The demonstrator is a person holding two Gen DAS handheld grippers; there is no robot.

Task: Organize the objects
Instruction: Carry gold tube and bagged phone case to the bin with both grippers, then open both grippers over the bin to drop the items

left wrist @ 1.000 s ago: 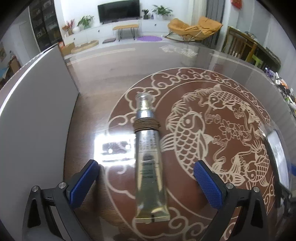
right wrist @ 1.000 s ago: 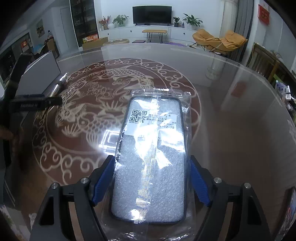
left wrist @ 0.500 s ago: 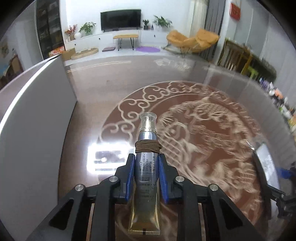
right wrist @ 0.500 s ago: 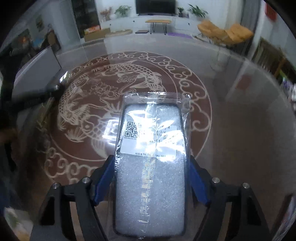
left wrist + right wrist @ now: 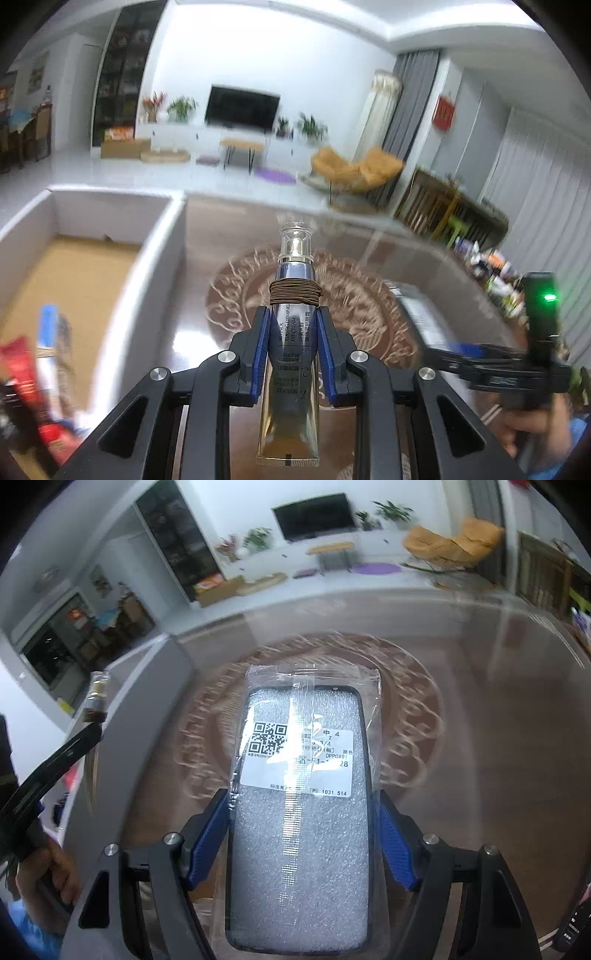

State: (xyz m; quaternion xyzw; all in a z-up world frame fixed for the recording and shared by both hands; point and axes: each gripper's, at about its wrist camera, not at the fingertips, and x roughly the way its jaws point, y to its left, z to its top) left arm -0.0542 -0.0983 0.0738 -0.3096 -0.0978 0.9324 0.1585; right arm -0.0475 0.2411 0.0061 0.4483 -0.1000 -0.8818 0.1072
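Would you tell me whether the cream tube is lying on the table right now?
No, the cream tube is lifted above the table, clamped between the left gripper fingers.

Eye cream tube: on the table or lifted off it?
Lifted. The left gripper clamps the eye cream tube in the air, cap forward; the table lies below it.

Gold cream tube (image 5: 293, 354) lifted, cap forward; bagged phone case (image 5: 301, 812) lifted.

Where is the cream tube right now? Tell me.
In the left wrist view, the cream tube is clamped in the left gripper, lifted above the patterned table, just right of the white box.
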